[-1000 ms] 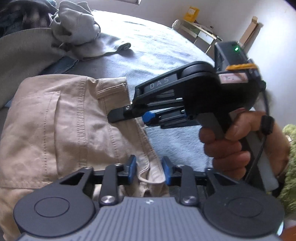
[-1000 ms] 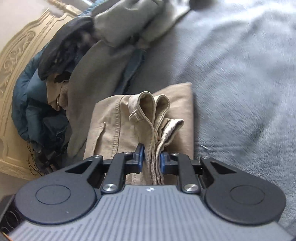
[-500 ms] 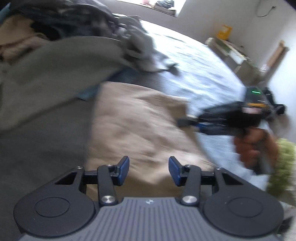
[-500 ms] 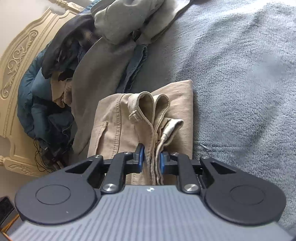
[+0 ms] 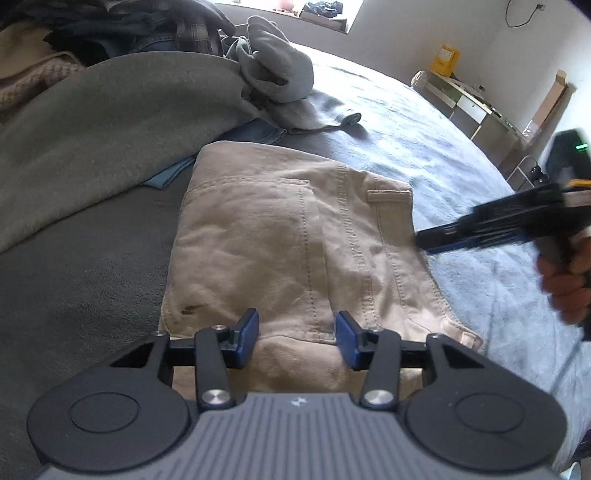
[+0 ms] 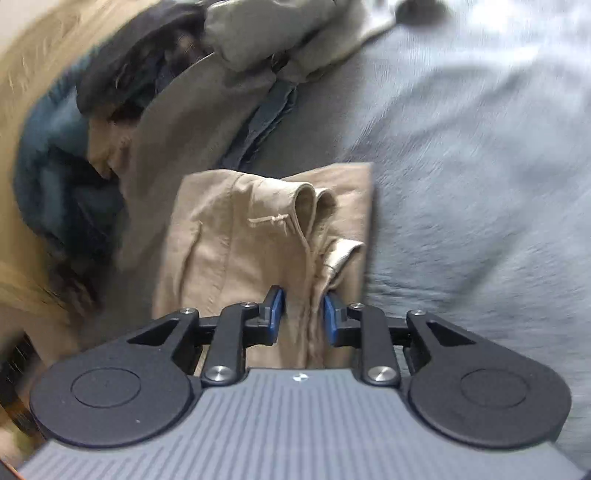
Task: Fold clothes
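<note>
In the left wrist view the left tongs sit at six o'clock, angled steeply down over the near edge of the folded khaki trousers; their blue pads stand well apart with only flat cloth below them, so these tongs are released and gripping nothing. The trousers lie folded into a squarish packet at the centre of the grey bed, back pocket and belt loop facing up. At three o'clock the right tongs reach in from the side, their tips at the trousers' right edge, carried by a hand wrapped around the grip; this part is blurred. In the right wrist view the right tongs point down along the waistband end of the trousers, with the bunched fold of fabric running between the two pads; the jaws are opening, and a gap shows on each side of the cloth, so the hold is let go though the fold is between them. Farther off, toward eleven o'clock in the left view, a large grey garment spreads beside the trousers with a strip of blue denim peeking from under it, and a crumpled grey hoodie sits beyond at twelve. A dark heap of clothes lies at the far top left.
</note>
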Demonstrator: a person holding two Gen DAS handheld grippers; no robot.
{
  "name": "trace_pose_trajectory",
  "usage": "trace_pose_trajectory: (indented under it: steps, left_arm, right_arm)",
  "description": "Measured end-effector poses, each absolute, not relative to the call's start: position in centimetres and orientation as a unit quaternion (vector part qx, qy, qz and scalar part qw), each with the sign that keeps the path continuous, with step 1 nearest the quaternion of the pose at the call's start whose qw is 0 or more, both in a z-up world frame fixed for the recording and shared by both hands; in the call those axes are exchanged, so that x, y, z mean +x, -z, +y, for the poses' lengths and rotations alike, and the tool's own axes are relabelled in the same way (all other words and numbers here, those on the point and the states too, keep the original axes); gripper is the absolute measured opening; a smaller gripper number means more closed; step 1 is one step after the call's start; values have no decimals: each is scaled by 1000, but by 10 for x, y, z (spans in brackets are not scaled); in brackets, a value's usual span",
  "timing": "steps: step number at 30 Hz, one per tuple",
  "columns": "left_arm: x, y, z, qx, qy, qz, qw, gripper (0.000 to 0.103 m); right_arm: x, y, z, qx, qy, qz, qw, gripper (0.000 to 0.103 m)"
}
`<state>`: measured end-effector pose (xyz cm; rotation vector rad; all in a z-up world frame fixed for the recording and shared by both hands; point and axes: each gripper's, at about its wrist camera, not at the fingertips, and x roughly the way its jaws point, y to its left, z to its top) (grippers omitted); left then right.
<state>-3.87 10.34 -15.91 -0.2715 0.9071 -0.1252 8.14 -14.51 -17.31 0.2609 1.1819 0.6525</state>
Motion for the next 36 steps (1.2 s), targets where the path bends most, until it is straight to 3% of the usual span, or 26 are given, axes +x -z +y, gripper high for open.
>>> trace_pose_trajectory:
  steps: [5,10,13,14,19,24,28,30,33,36]
  left_arm:
    - [-45,160,102,-119,72,424,895,47]
    - [-45,161,105,-131,81,424,892,49]
    - [-47,163,109,-146,93,419,892,49]
    - [-48,164,110,-151,97,416,891,49]
    - [-53,156,122,-166,116,410,889,48]
    - [-64,147,134,-191,141,414,879,48]
    - [-71,164,133,-203,153,422,871,47]
    - [-72,170,135,-217,154,417,869,47]
    - [-72,174,141,-241,157,420,861,47]
    - [-75,177,146,-257,163,418,856,47]
  right_arm:
    - [53,113,-138,19,-280,465,840,24]
    - [46,117,-55,-130,-330,360,863,20]
    - [63,178,-40,-195,-285,408,845,19]
    - [67,192,-48,-167,-279,424,845,18]
    - [69,163,-38,-160,-247,432,852,19]
    - [69,117,3,-117,-325,390,854,19]
    - [95,151,49,-88,-369,434,817,16]
    - [107,188,55,-143,-331,459,812,10]
    - [111,195,52,-156,-322,467,809,9]
    - [102,166,70,-177,-331,456,807,11]
